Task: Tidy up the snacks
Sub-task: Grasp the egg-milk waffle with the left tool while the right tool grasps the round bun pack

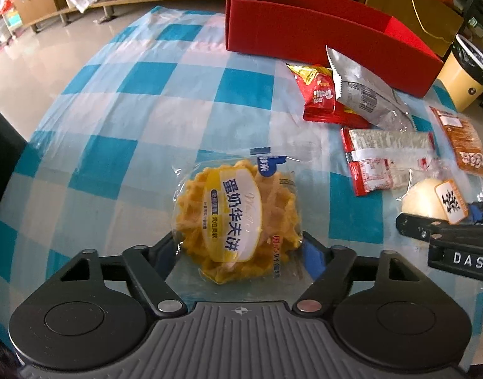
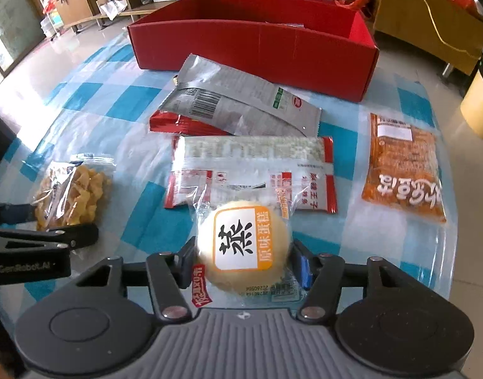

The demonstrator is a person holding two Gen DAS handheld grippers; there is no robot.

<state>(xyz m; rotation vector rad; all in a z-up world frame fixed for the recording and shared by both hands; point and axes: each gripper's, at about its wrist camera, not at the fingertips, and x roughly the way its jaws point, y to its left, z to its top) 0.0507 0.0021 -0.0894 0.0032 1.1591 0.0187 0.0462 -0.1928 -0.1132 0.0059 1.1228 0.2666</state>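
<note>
Between the jaws of the left gripper (image 1: 238,249) sits a waffle packet (image 1: 238,218), round in a clear wrapper, with its white label band running lengthwise straight out ahead of the fingers; both blue pads press the wrapper's sides, so the jaws are closed on it at roughly the packet's width. Just beyond its far end lies bare blue-and-white checked tablecloth (image 1: 121,101).

Between the jaws of the right gripper (image 2: 243,260) is a steamed cake packet (image 2: 243,244), a pale round cake whose label text reads sideways, its wrapper tails pointing left and right past the fingers; the jaws are closed against its flanks.

Ahead of the right jaws a red-and-white flat packet (image 2: 251,170) lies with its long axis across the view, touching the cake's wrapper. Farther ahead a silver pouch (image 2: 238,101) lies diagonally, its near end to the right, resting on a red packet (image 2: 178,124). Ahead and to the right of the jaws an orange packet (image 2: 402,164) lies with its long axis running away from them. Beyond all these stands a red box (image 2: 257,47), open at the top, its long side facing the jaws.
</note>
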